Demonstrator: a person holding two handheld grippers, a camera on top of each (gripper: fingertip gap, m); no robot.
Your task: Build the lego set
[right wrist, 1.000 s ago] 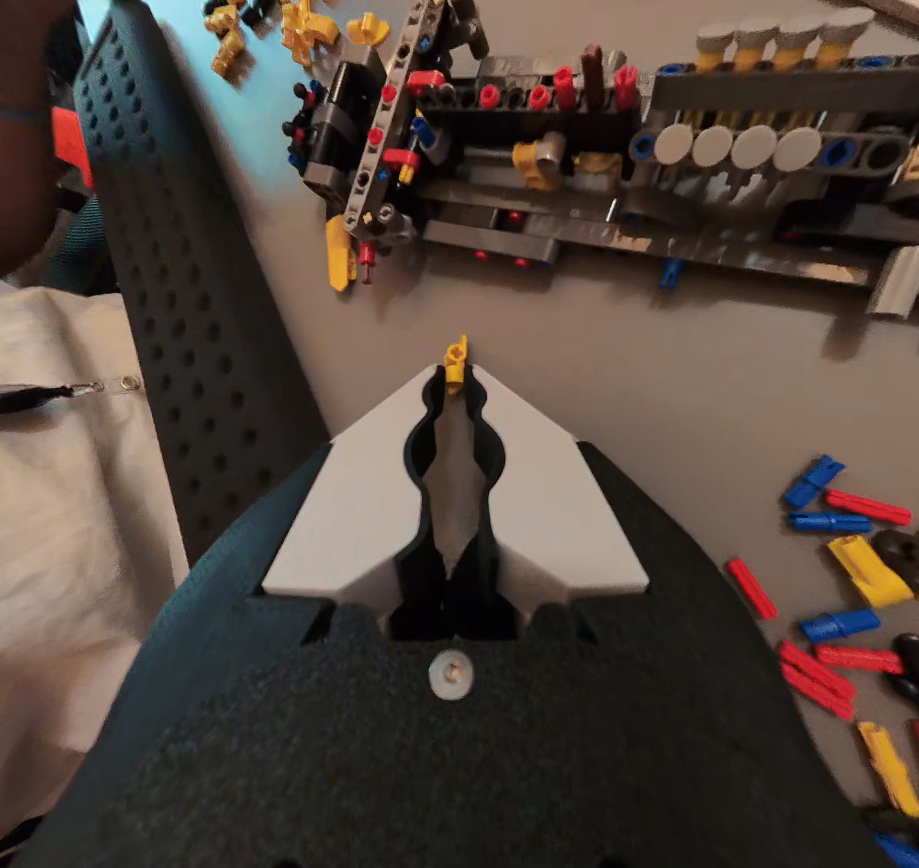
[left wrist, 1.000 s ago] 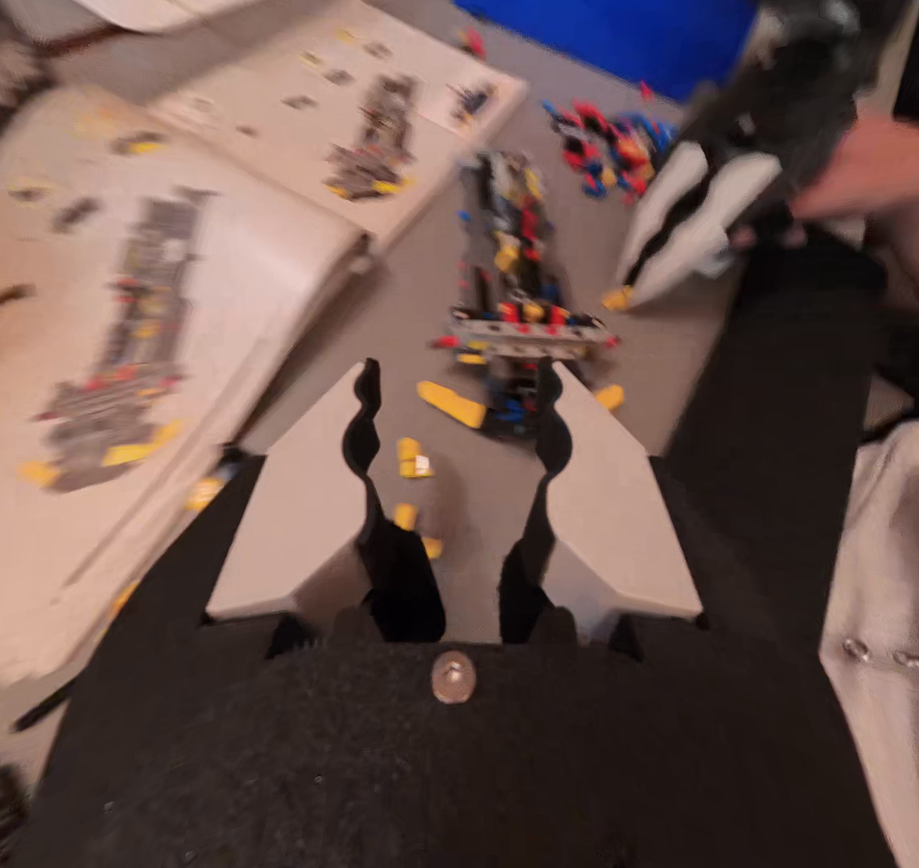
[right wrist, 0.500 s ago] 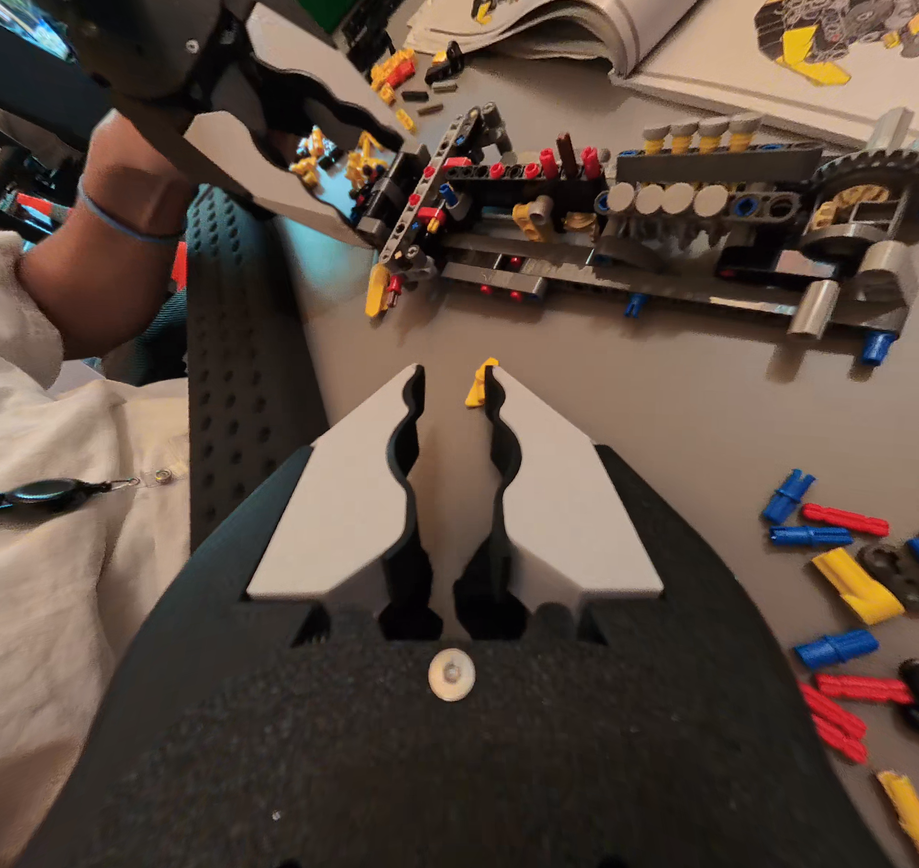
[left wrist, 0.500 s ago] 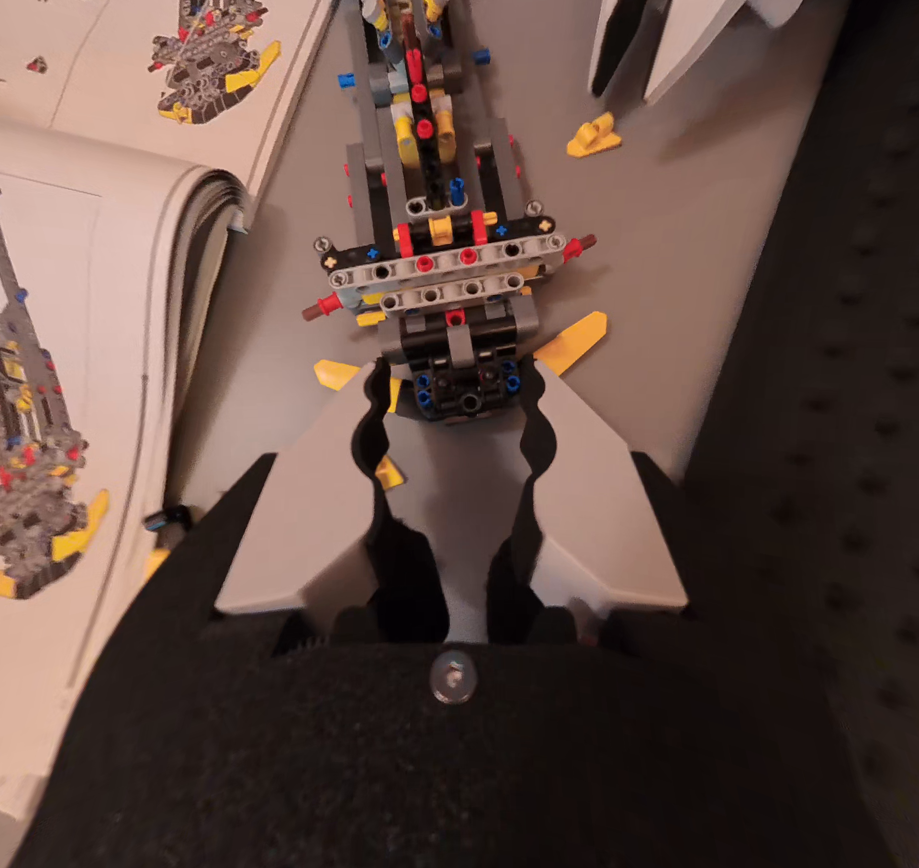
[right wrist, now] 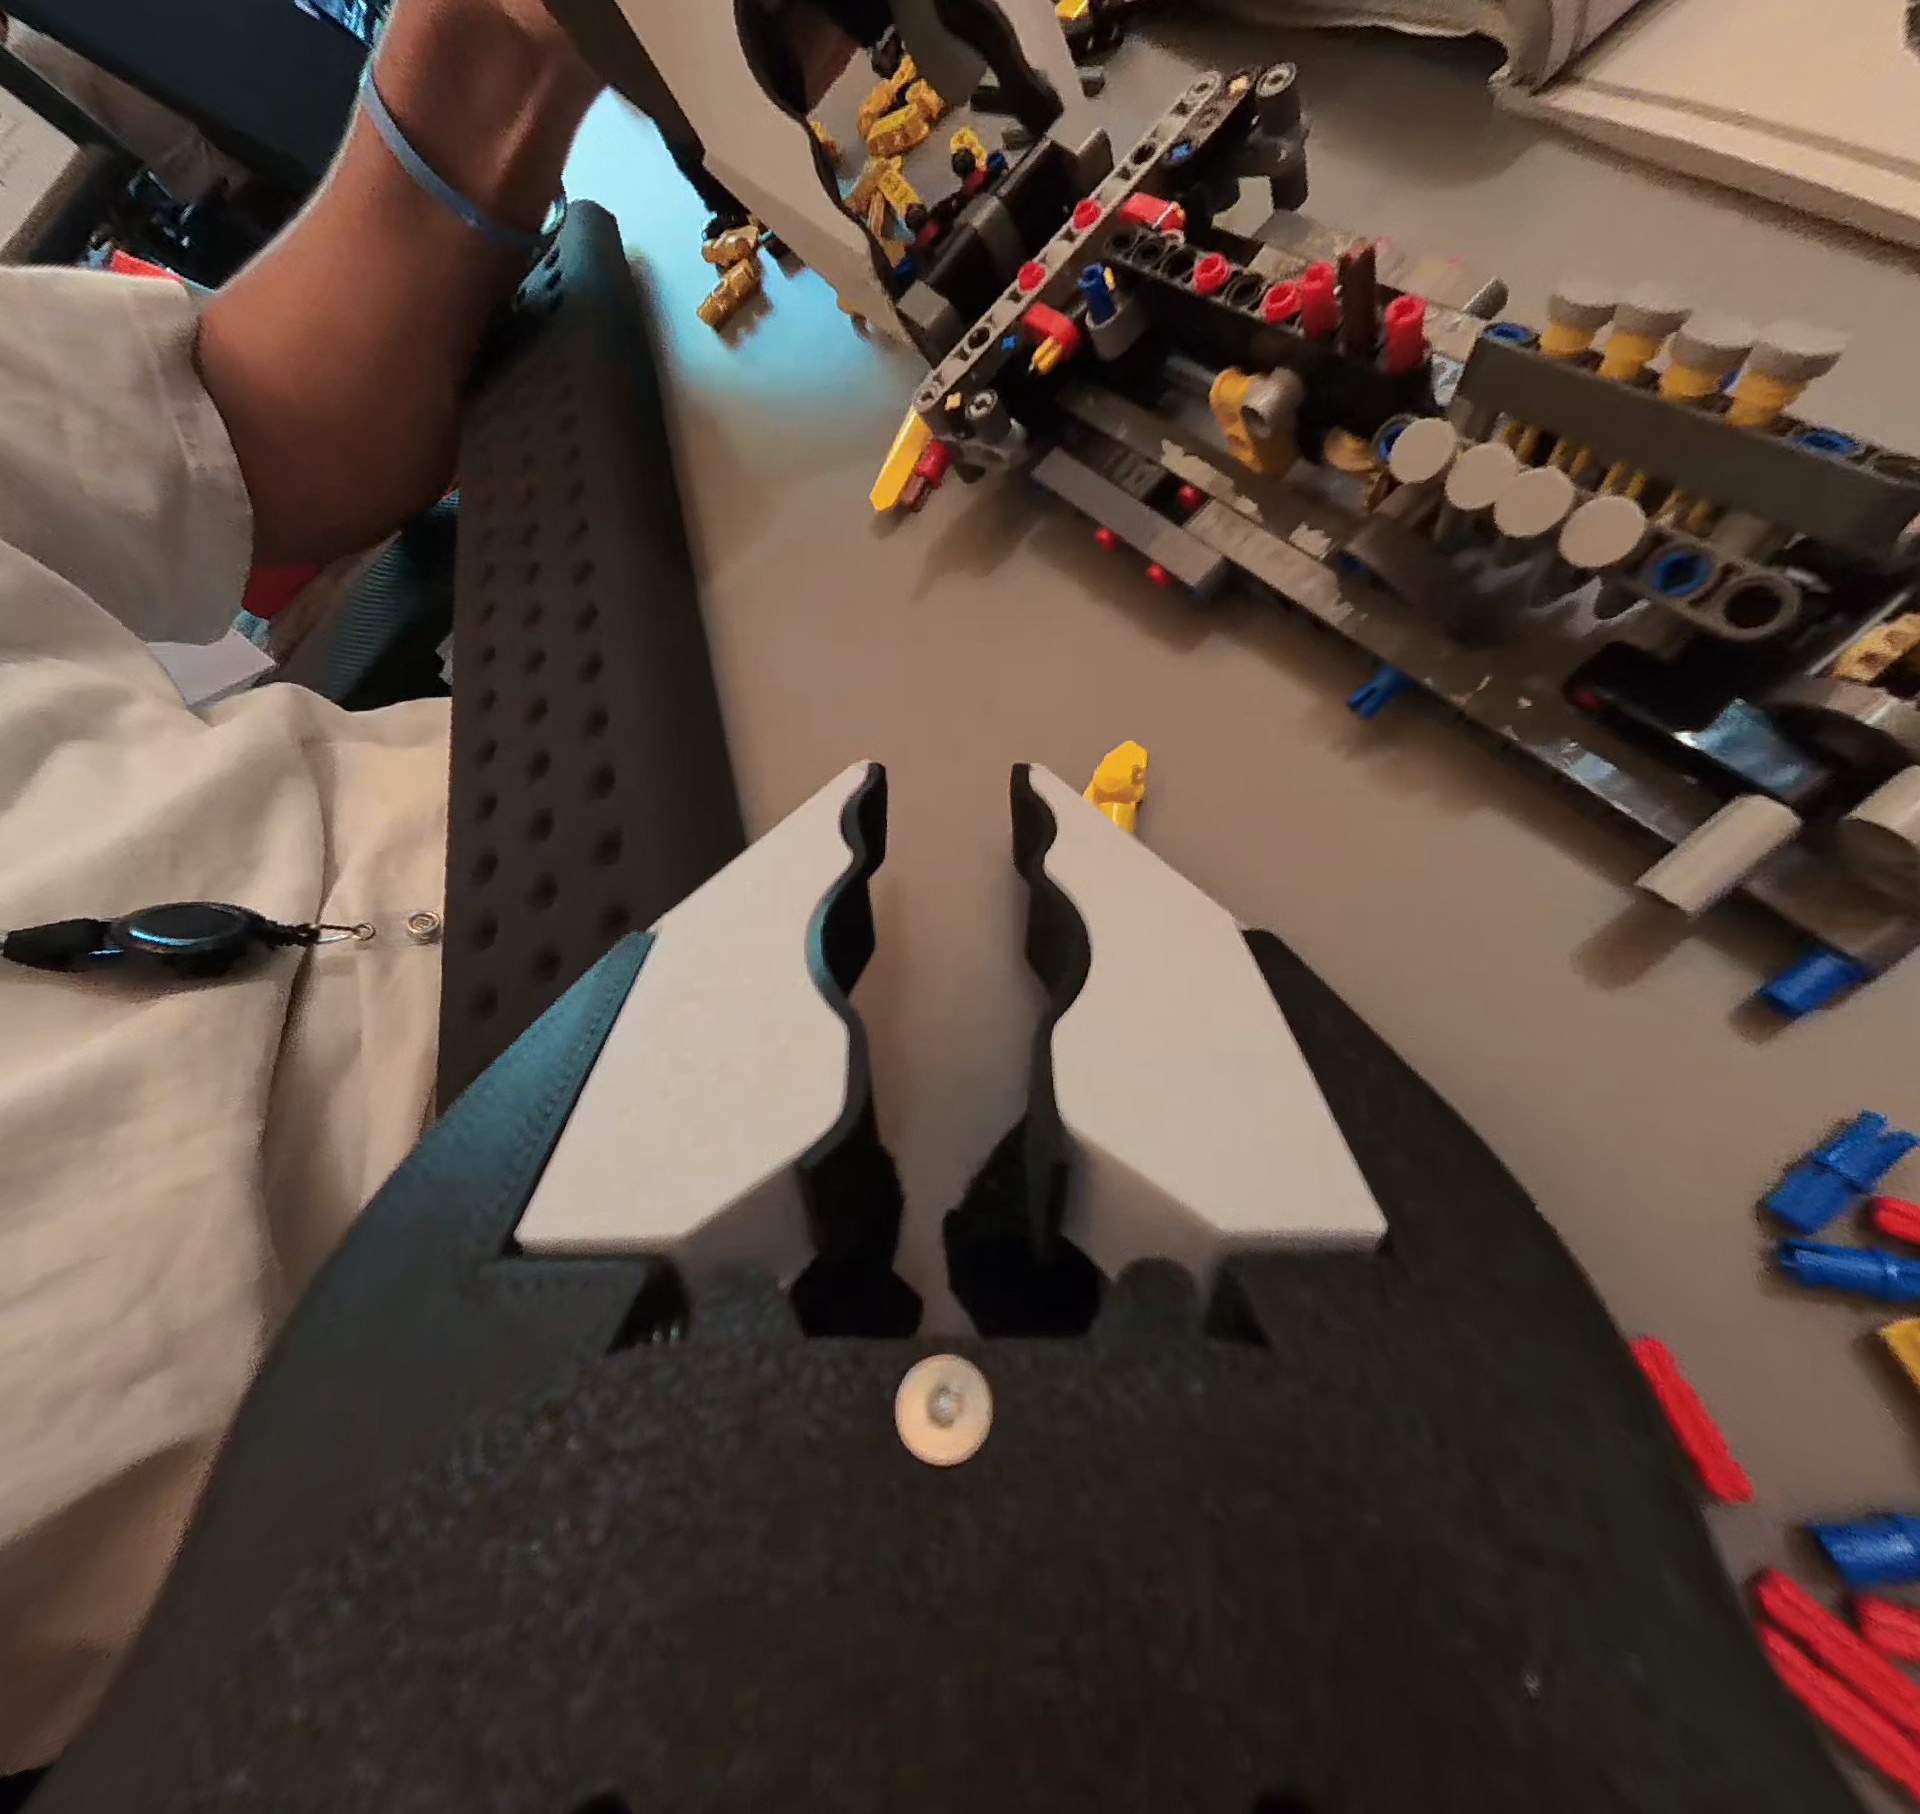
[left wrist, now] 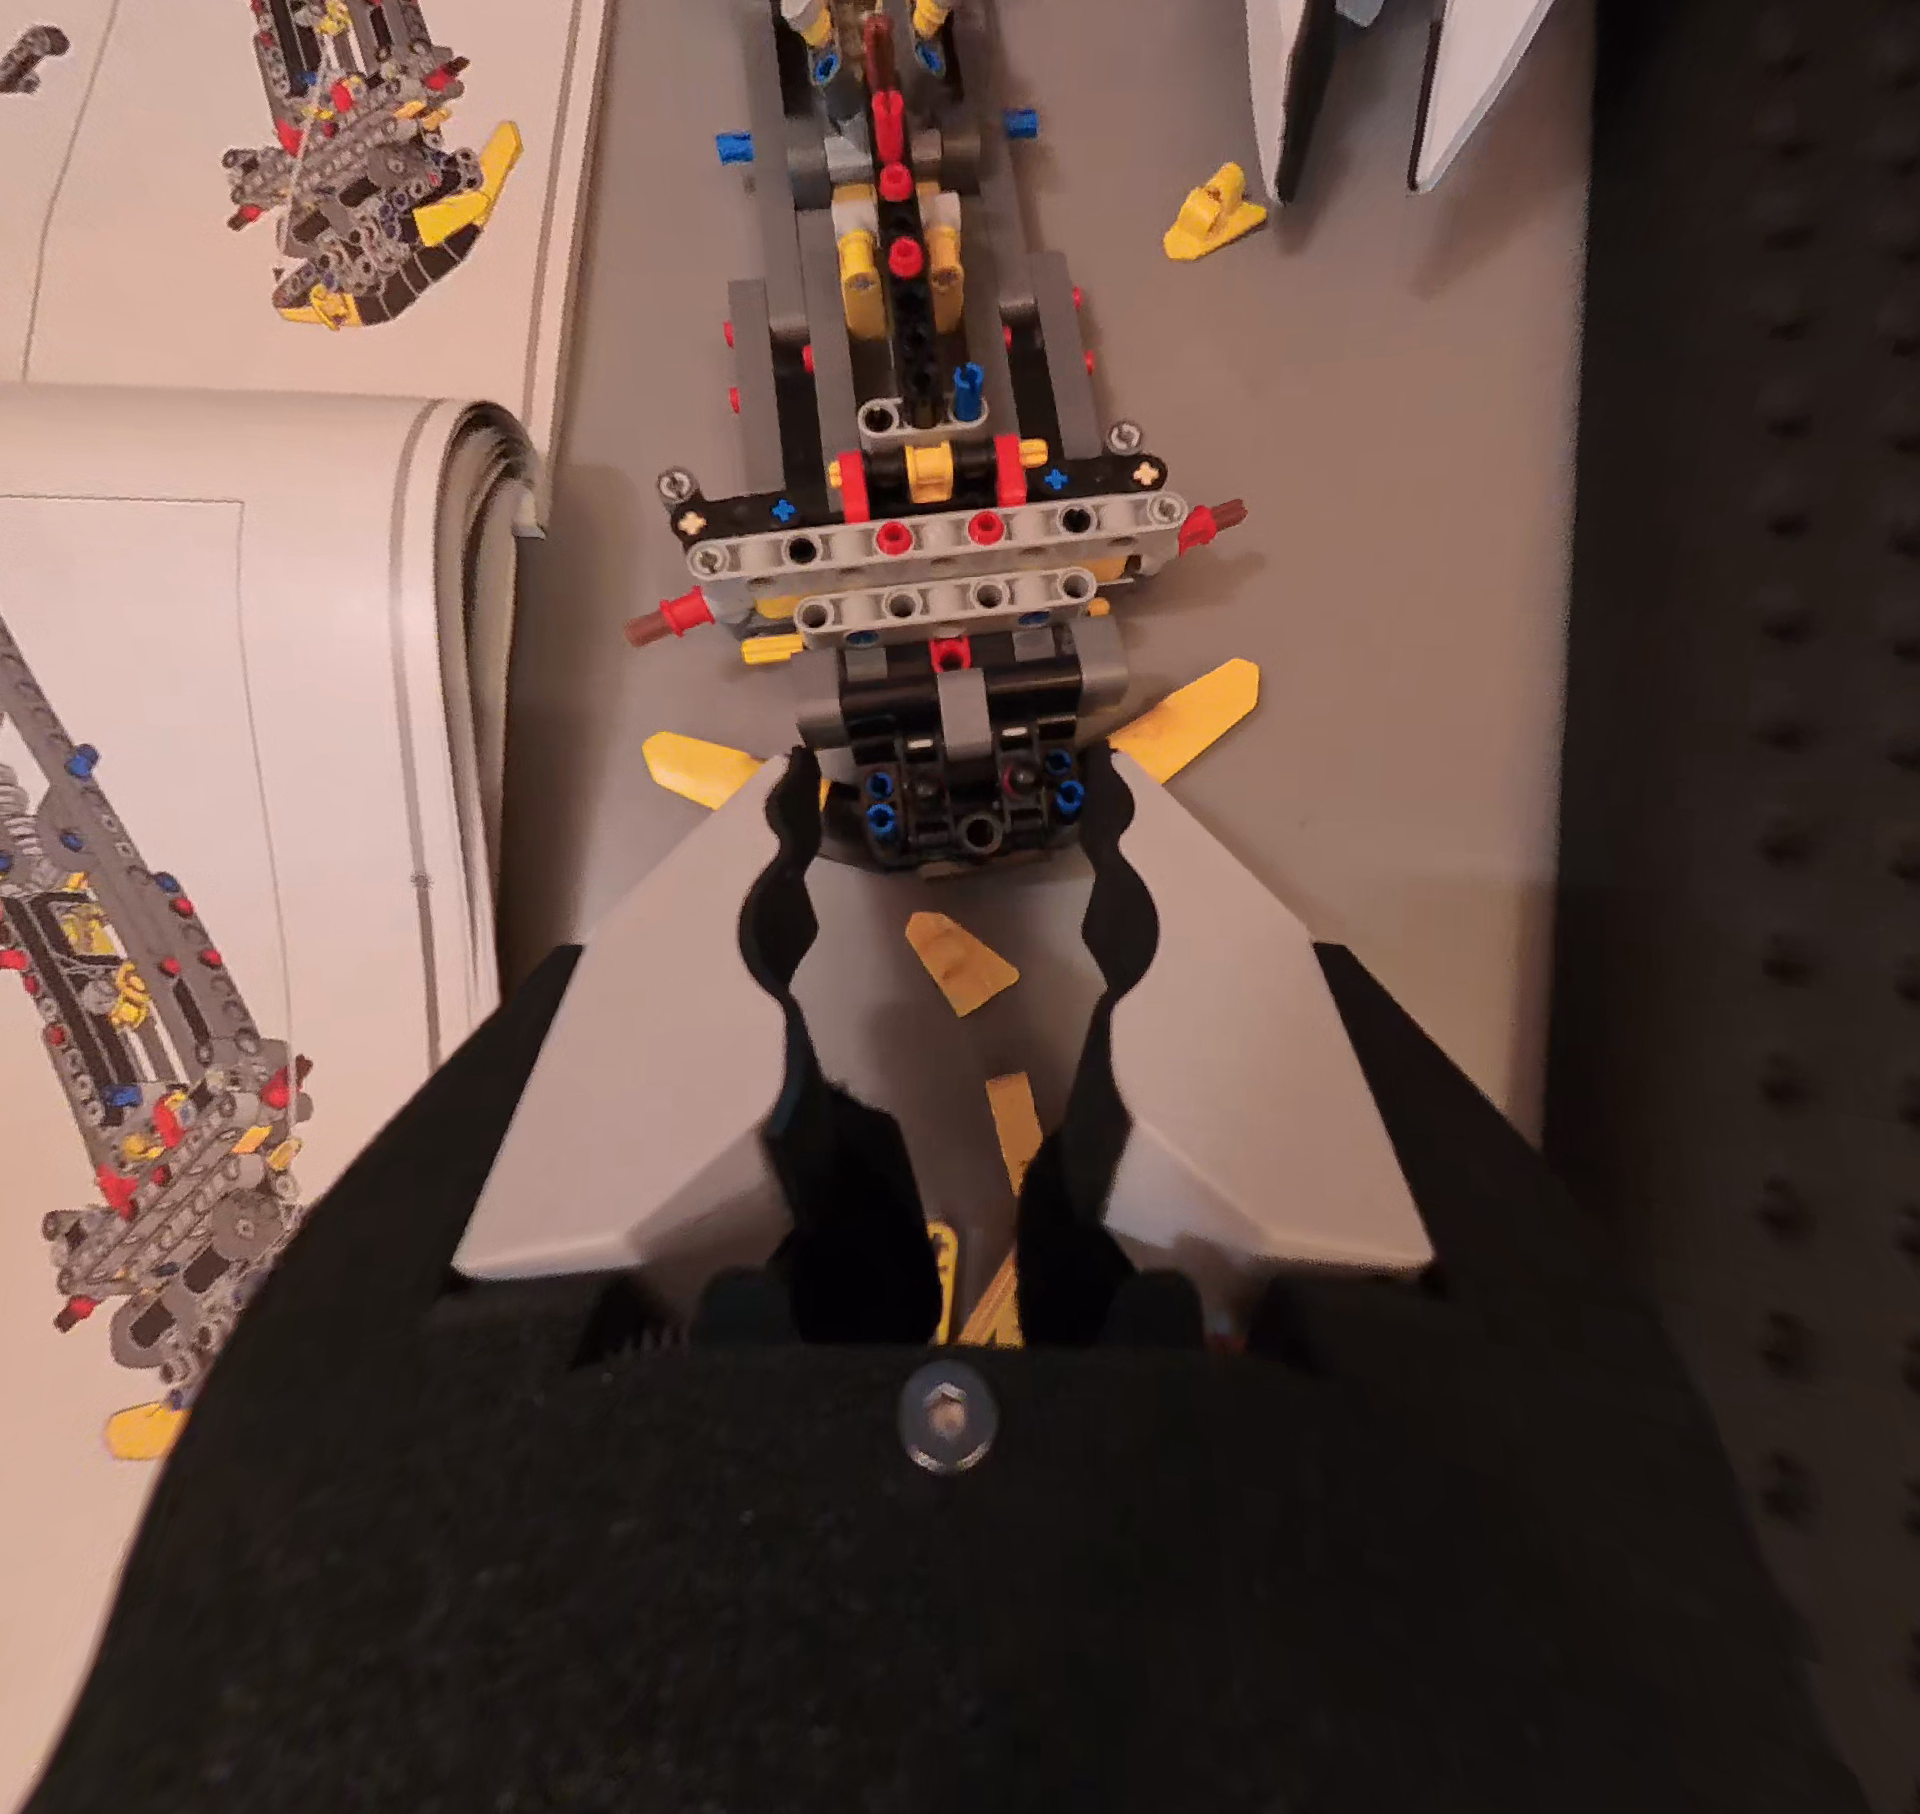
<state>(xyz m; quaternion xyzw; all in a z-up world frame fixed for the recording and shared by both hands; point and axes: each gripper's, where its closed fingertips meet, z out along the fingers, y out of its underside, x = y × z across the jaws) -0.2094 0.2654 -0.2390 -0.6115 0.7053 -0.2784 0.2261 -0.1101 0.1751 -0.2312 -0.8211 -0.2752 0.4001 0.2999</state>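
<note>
Grey surface [left wrist: 1382,538] with a black perforated strip [right wrist: 561,621] along its near edge. Lego model [left wrist: 914,517], long and half-built, lies at 12 o'clock from the left hand-held gripper [left wrist: 951,777], whose jaws are spread wide on either side of the model's black end block, not clamping it. Open instruction book [left wrist: 239,621] at 9 o'clock. Right hand-held gripper [right wrist: 948,777] is parted, holding nothing; a small yellow piece [right wrist: 1117,782] sits on the surface just beside its right fingertip. Loose red and blue pins [right wrist: 1829,1245] at 3 o'clock. Yellow bits [right wrist: 883,133] at 12 o'clock.
</note>
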